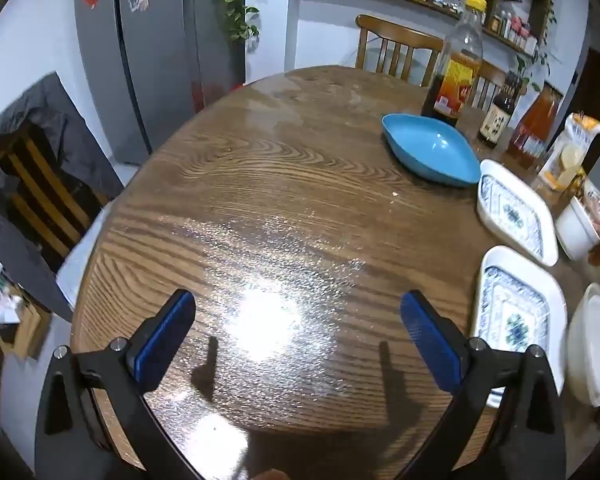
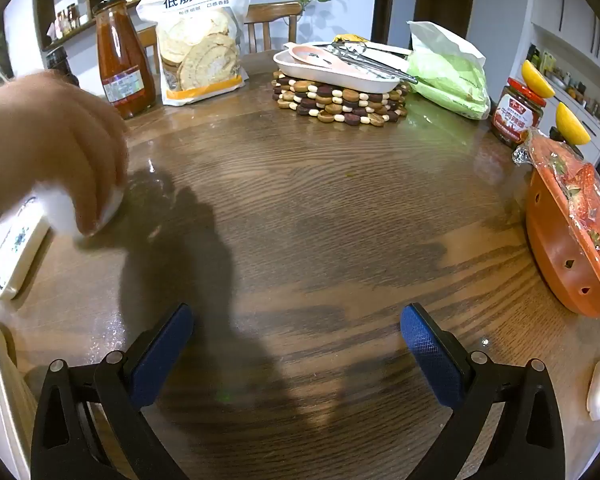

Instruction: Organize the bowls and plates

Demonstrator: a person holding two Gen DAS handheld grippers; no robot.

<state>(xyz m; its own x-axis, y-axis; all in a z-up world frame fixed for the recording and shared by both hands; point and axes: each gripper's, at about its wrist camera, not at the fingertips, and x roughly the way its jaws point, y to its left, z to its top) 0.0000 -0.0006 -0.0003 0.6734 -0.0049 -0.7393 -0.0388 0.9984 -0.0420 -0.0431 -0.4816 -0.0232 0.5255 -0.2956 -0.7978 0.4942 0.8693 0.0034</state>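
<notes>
— Hovering over bare wood, both of them? What are the jaws doing?

— Yes. The left hand-held gripper (image 1: 296, 344) has its blue pads spread wide with nothing between them, and the right hand-held gripper (image 2: 296, 354) is the same — apart, empty, tilted down at the tabletop (image 1: 260, 184).

— Where is the crockery?

— Along the tabletop's right edge in the left wrist view: a blue bowl (image 1: 430, 148) just in front of the soy sauce bottle (image 1: 456, 68), then two white patterned rectangular plates, the far plate (image 1: 516, 210) and the near plate (image 1: 514, 312), close together, and a round white plate (image 1: 592, 344) at the very edge.

— Is anything being held?

— A bare hand (image 2: 56, 140) grips a small white bowl (image 2: 104, 208) — right beside the far plate, near a red sauce bottle (image 2: 124, 60) and a flour bag (image 2: 200, 36).
</notes>
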